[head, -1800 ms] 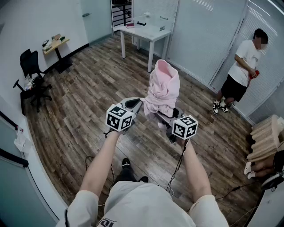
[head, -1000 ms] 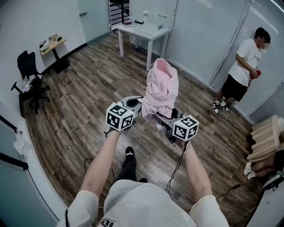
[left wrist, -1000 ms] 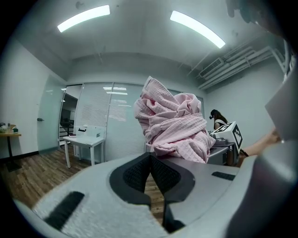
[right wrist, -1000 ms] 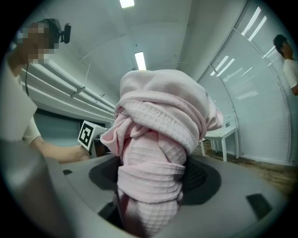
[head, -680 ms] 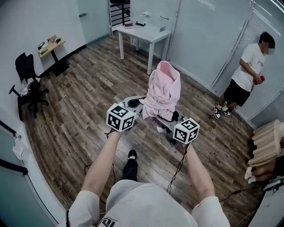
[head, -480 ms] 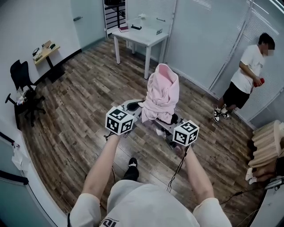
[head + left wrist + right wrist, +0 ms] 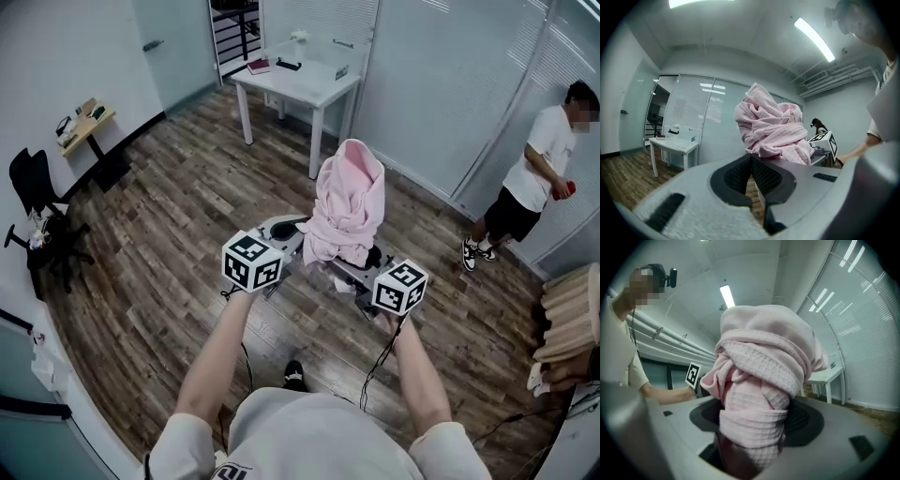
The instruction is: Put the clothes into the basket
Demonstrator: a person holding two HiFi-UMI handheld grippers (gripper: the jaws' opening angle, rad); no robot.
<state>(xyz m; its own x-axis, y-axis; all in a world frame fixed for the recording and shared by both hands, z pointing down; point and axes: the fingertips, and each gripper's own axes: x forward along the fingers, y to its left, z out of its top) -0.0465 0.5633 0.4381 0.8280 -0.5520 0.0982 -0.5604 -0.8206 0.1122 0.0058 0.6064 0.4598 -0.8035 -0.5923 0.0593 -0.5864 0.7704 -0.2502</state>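
Here we are mid-room, and the pink waffle-knit garment (image 7: 349, 202) is up in the air, rolled into a tall bundle that stands upright between the two tools, well above the brown wood-plank floor (image 7: 169, 234).

The right gripper (image 7: 757, 413) has the real hold. Its jaws stand wide apart, and the thick lower roll of the bundle fills the gap between them, cloth pressed against both dark pads.

The left gripper (image 7: 751, 161) sits just to the left of the bundle. Its jaws are drawn together so the black pads meet at the tips, right against the garment's lower edge. Whether a fold is pinched there cannot be made out.

In the head view both marker cubes, left (image 7: 252, 262) and right (image 7: 399, 286), ride side by side ahead of the bare forearms.

Now, against the earlier frames, the carry has moved on across the room. The white tabletop (image 7: 305, 84) on its slim legs has slid from the upper right of centre to sit straight ahead of the bundle. The bystander in a white T-shirt and black shorts (image 7: 539, 178) has drifted out toward the right edge. The black office chair (image 7: 37, 202) has dropped lower along the left wall.

The bundle itself looks unchanged, the same upright shape with the same two grippers beneath it.
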